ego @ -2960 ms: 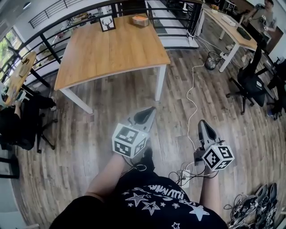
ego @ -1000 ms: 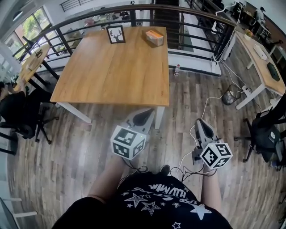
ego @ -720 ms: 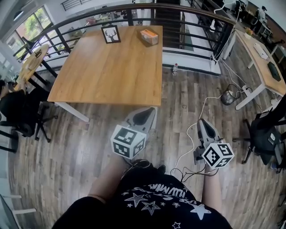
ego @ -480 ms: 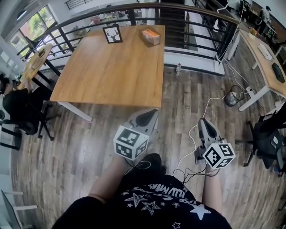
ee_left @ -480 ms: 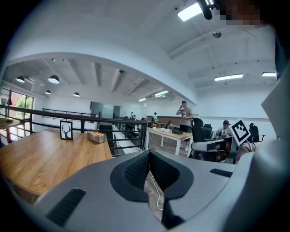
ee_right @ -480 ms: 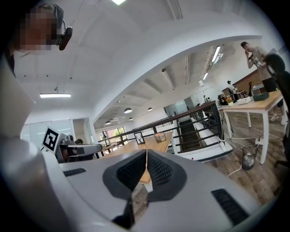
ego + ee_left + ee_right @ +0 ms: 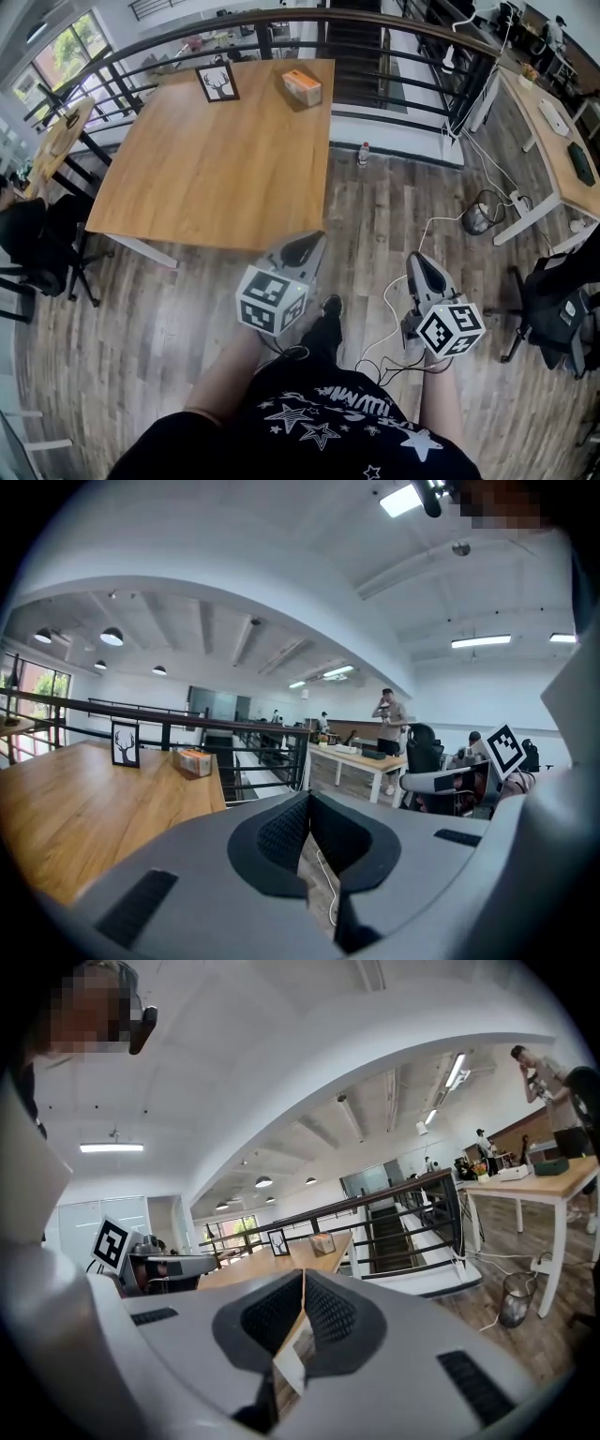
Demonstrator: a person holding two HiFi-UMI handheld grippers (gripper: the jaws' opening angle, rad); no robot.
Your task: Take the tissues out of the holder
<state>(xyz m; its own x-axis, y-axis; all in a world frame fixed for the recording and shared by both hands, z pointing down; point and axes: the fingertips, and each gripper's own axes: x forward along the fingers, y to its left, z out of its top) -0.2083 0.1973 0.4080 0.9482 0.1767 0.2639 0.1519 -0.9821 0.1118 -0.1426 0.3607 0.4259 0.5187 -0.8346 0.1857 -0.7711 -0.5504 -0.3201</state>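
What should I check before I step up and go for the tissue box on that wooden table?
1. Tissue box in sight, at the far edge of the table: ok.
2. Tissue box within reach: not ok, the whole tabletop lies between it and both grippers.
3. Left gripper jaws apart for a grasp: not ok, together, nothing between them.
4. Right gripper jaws apart for a grasp: not ok, together, empty.
5. A tissue sticking out to pinch: cannot tell, too small to see.
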